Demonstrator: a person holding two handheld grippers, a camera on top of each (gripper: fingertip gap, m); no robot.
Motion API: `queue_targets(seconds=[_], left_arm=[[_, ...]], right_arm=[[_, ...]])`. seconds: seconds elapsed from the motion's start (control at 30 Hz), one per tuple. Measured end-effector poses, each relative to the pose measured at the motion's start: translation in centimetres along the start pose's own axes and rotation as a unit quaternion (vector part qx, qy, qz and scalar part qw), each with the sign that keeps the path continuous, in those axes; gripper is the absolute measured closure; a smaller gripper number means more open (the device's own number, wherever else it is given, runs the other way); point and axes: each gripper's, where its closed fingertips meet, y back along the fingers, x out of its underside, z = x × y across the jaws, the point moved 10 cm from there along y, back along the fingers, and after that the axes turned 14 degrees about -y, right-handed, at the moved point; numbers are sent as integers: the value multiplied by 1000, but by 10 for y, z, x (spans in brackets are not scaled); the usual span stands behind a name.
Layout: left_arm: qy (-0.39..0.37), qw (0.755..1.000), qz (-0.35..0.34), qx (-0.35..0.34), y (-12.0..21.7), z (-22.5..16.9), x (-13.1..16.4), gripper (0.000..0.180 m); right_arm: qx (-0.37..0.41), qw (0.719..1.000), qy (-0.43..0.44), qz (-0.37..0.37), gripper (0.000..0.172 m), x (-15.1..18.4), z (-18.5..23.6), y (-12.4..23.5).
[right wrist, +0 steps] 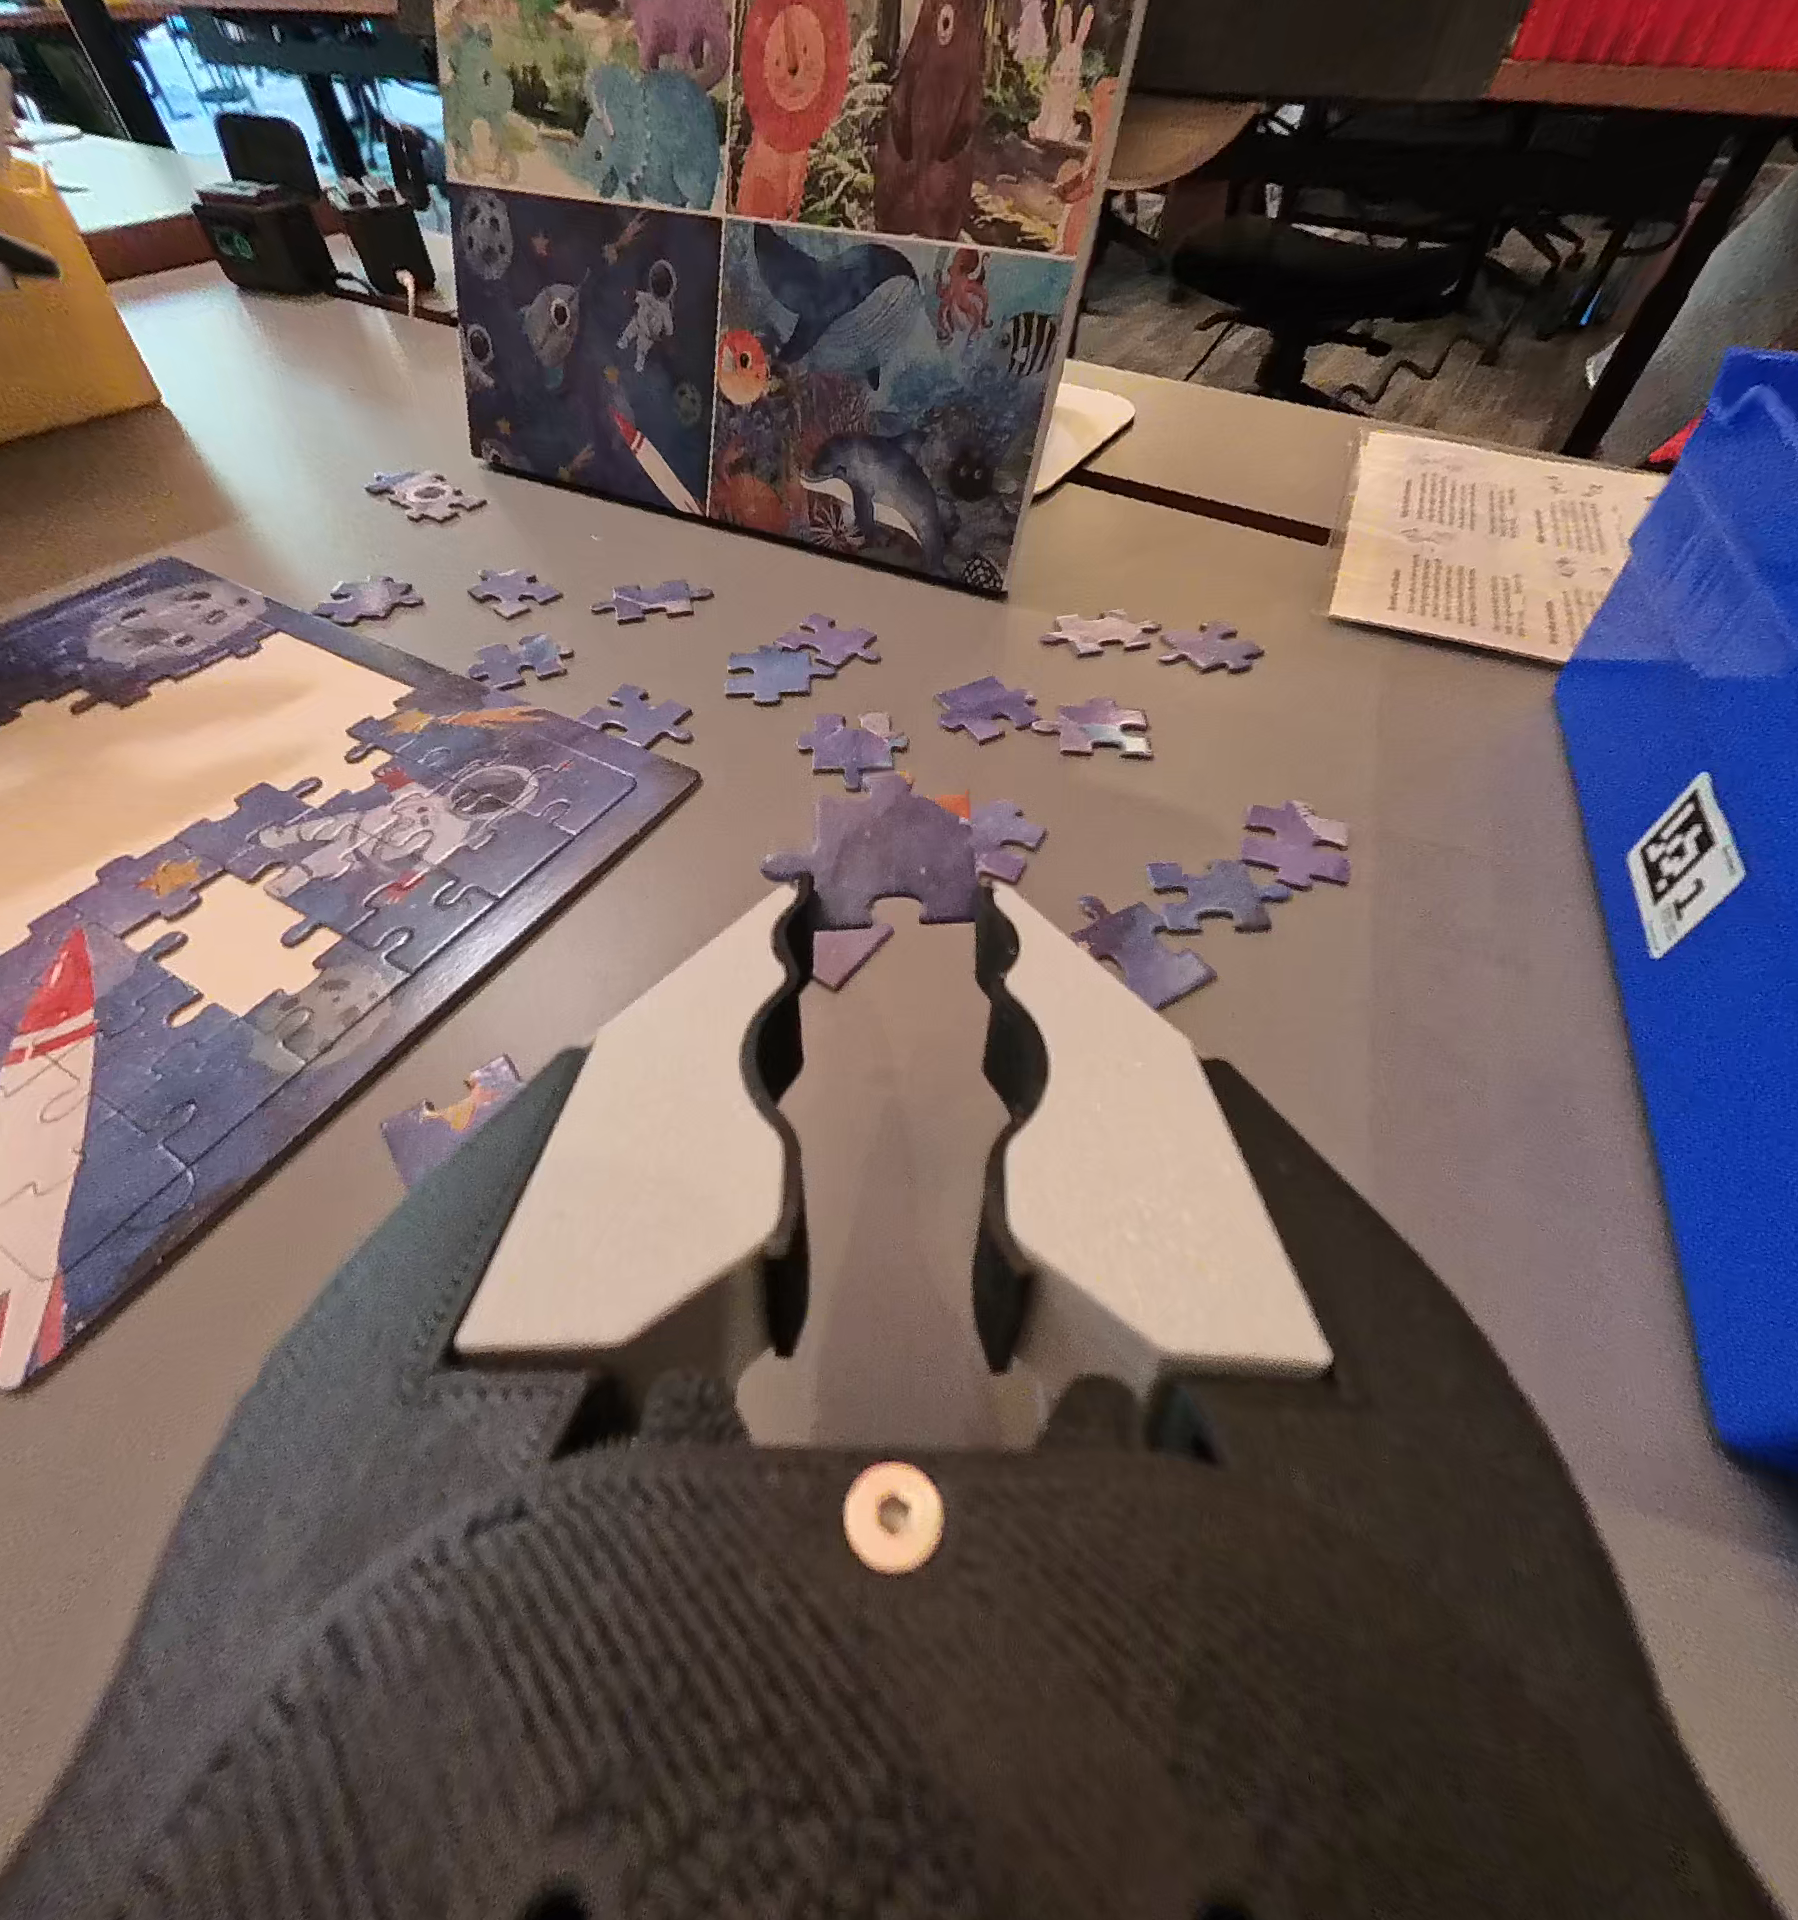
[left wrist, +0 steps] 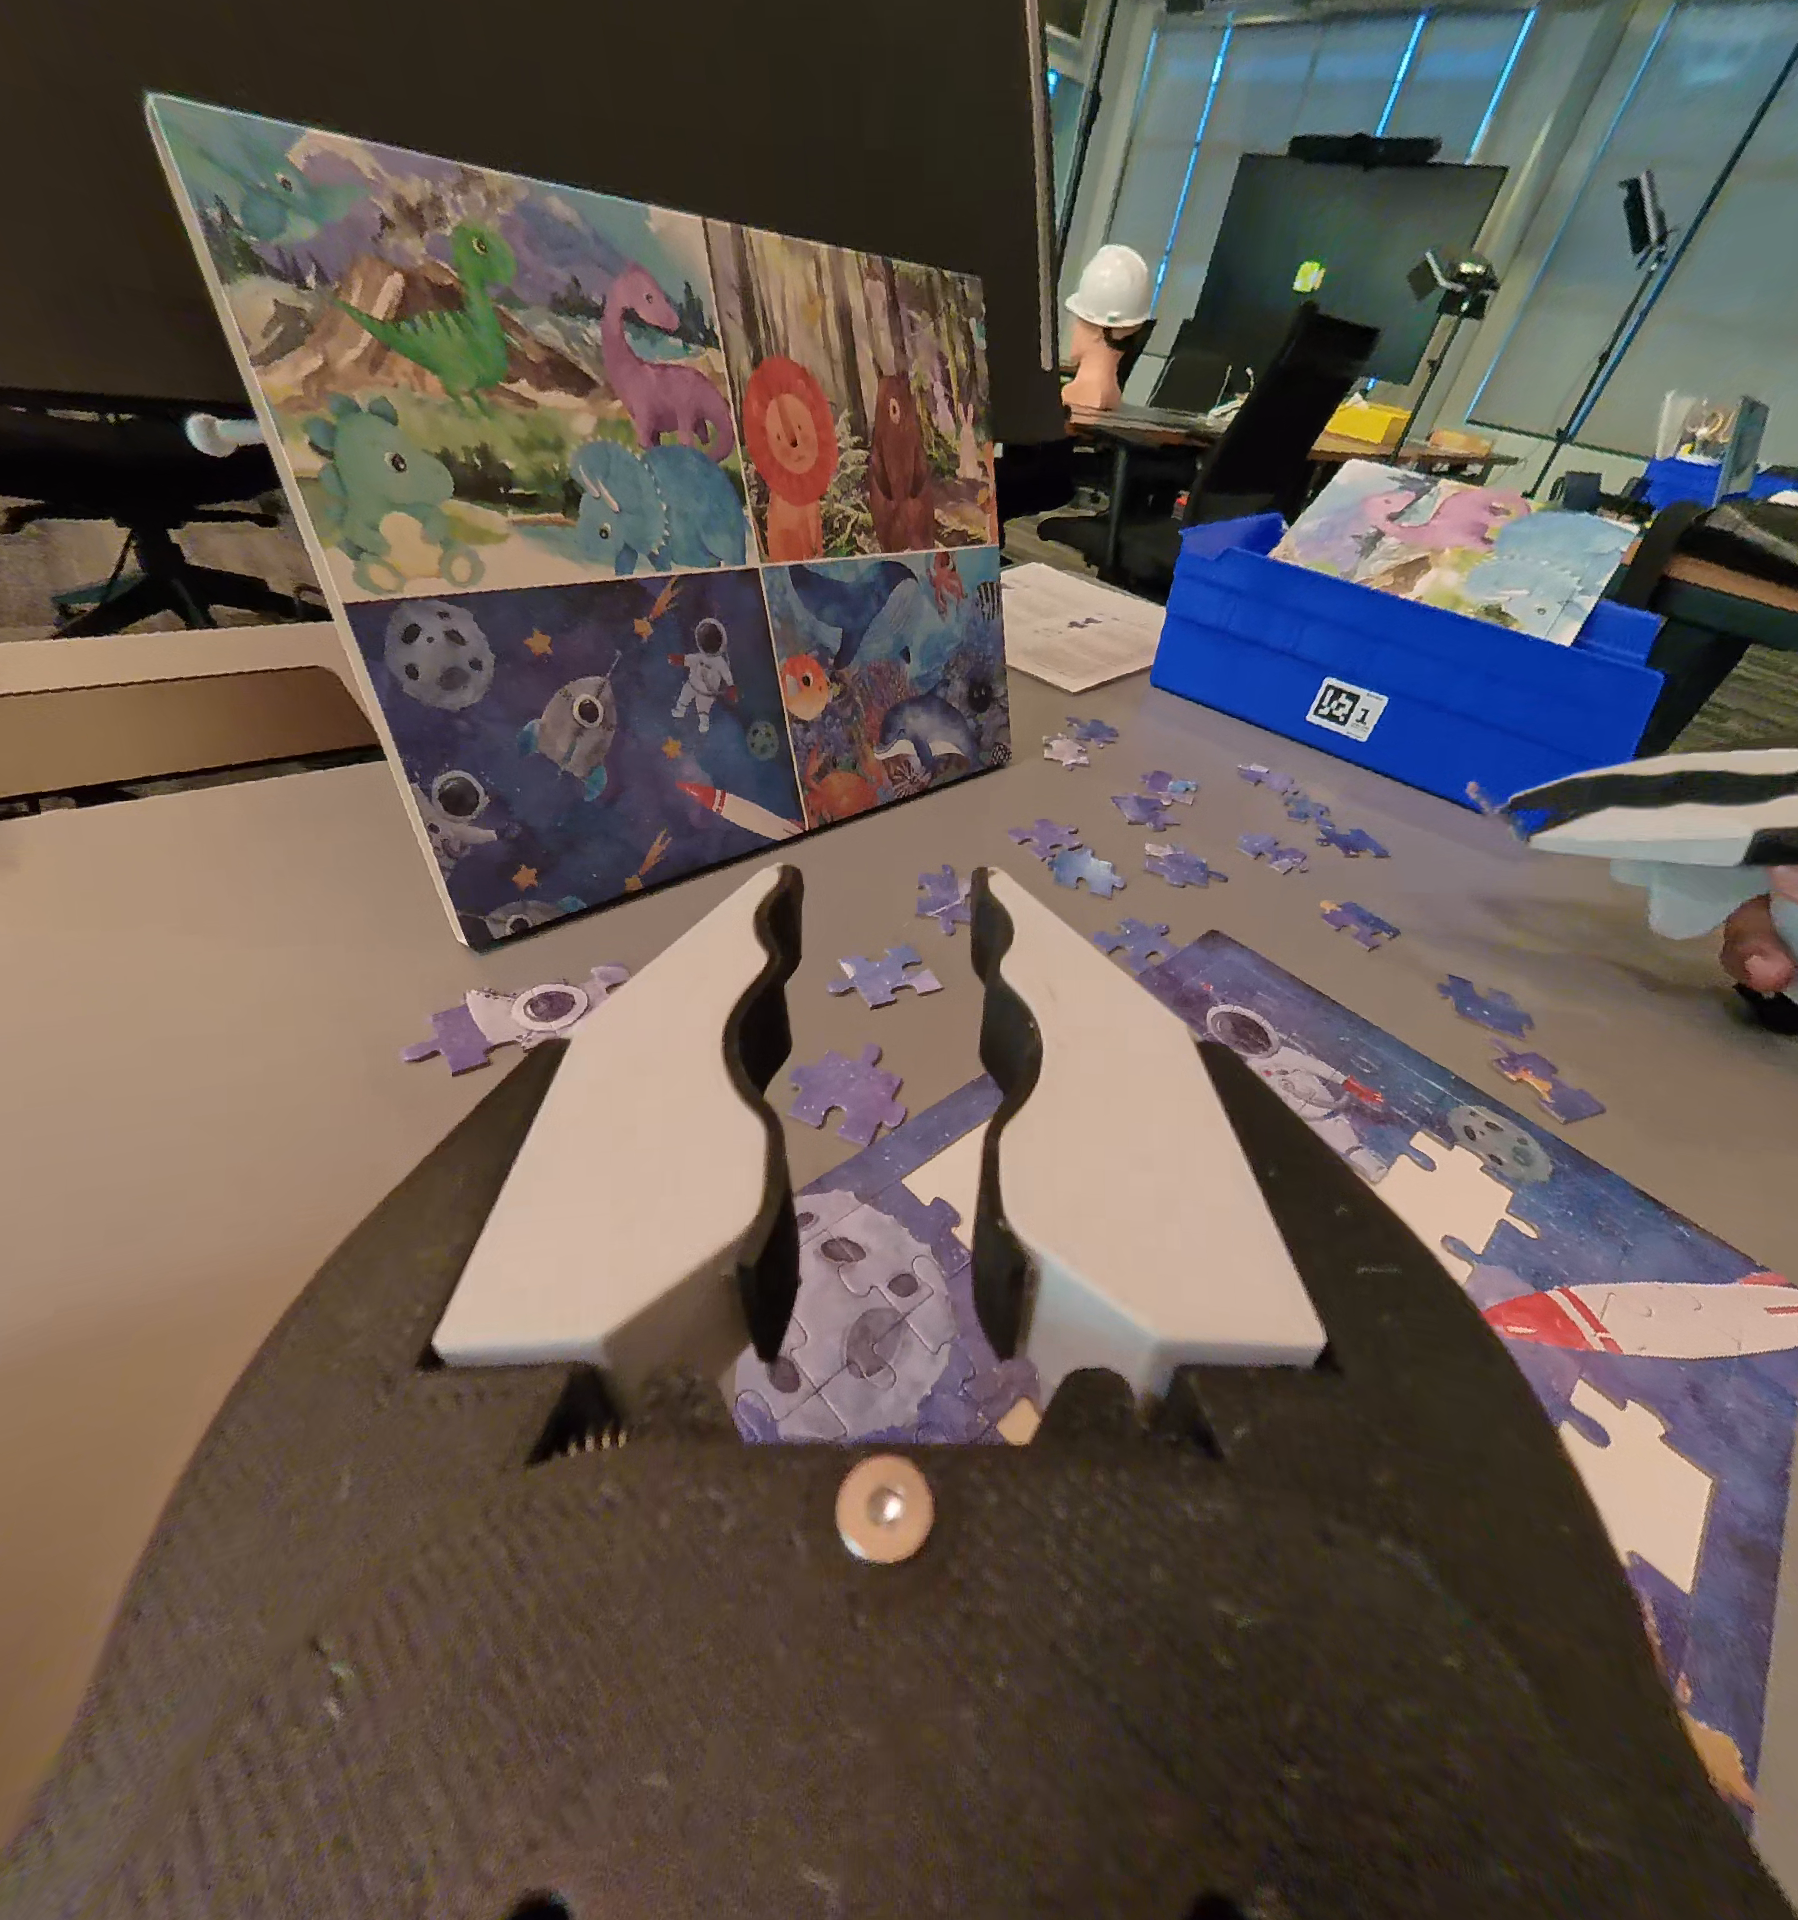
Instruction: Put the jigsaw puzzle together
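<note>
The right claw [right wrist: 890,904] pinches a flat purple cardboard jigsaw piece [right wrist: 890,857] edge-on at its fingertips, lifted clear of the grey surface [right wrist: 1394,1143], likely for carrying. The left claw [left wrist: 884,894] hovers narrowly parted and empty over the half-built space-themed puzzle board [left wrist: 1653,1299]. Loose purple pieces [left wrist: 1175,862] lie scattered before the propped picture box [left wrist: 583,499].

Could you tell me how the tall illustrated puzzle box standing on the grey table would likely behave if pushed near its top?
The tall illustrated cardboard puzzle box stands on a narrow edge and leans back, so it would probably tip. It looks light, so a low push might slide it across the smooth grey table.
</note>
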Motion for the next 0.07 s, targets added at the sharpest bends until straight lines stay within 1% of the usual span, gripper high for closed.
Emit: queue_targets(seconds=[0.07], left_arm=[[4, 1000, -4, 5, 0, 0, 0, 149]], right_arm=[[7, 1000, 10, 13, 142, 1, 2, -3]])
